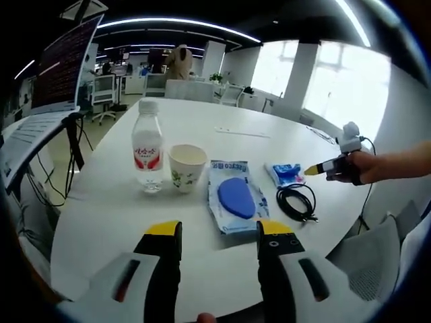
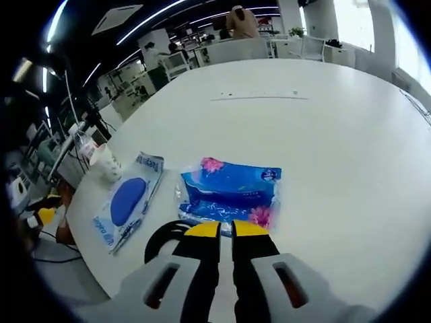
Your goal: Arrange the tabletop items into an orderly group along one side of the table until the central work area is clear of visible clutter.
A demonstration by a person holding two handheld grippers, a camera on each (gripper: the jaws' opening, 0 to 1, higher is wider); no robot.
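Your right gripper (image 2: 225, 230), jaws nearly closed and empty, points at the blue tissue pack (image 2: 230, 191) on the table (image 2: 323, 134), while your open left gripper (image 1: 219, 232) waits empty.

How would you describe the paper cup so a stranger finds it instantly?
On the round white table, follow the row of items at the near edge. The small white paper cup with a green leaf print stands upright between the clear plastic water bottle and the blue wet-wipes pack, the only open-topped item.

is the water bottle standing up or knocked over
Upright. In the left gripper view the water bottle stands on its base on the table, white cap at the top, beside the paper cup.
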